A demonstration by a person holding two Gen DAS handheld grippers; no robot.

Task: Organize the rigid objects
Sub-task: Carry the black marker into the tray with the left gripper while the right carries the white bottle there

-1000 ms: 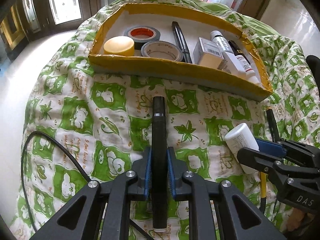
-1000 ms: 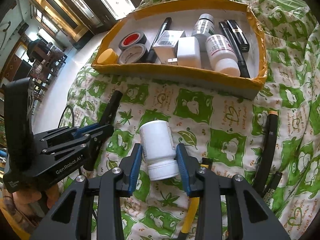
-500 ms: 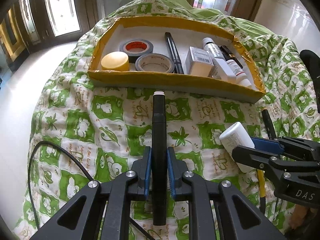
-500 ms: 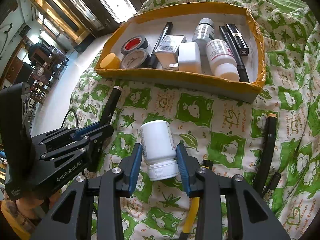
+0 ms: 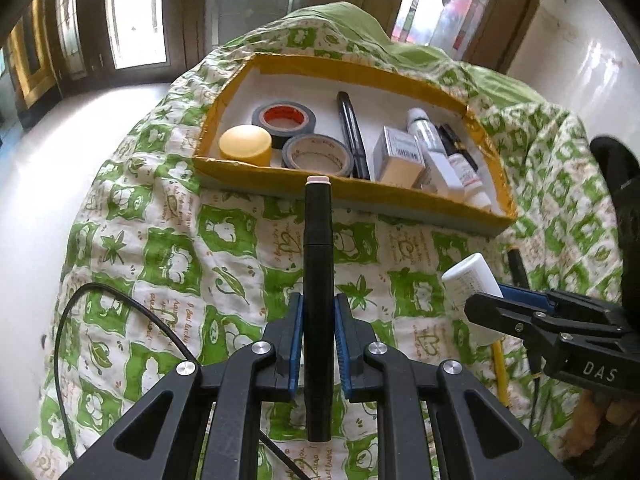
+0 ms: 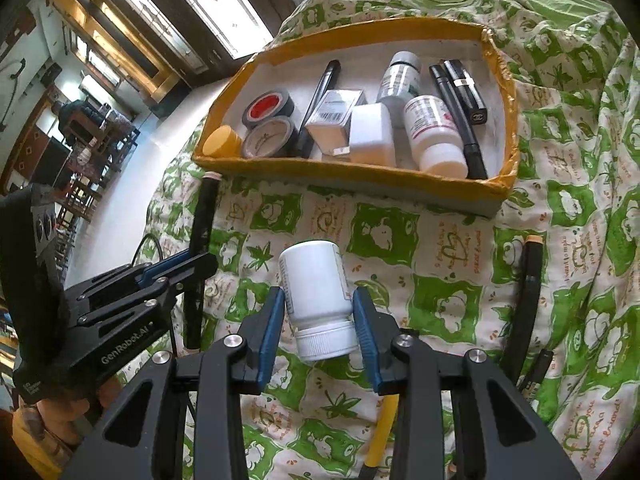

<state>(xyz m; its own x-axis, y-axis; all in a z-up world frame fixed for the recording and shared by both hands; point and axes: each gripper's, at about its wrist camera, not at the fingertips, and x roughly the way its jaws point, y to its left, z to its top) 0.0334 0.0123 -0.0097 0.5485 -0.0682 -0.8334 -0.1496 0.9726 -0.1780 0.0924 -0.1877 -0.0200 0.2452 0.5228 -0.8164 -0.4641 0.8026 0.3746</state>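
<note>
My left gripper is shut on a long black marker with a pale end cap, held above the green-and-white quilt; its tip reaches the near wall of the yellow-rimmed tray. The same marker and left gripper show at the left of the right wrist view. My right gripper is shut on a white pill bottle, cap toward the camera, lifted off the quilt short of the tray. That bottle shows at the right of the left wrist view.
The tray holds a yellow lid, two tape rolls, a black pen, small boxes, bottles and black tubes. A black marker and a yellow pen lie on the quilt. A black cable loops at left.
The left gripper has risen with the black marker, whose tip now reaches the tray's near wall. The right gripper holds the bottle almost still.
</note>
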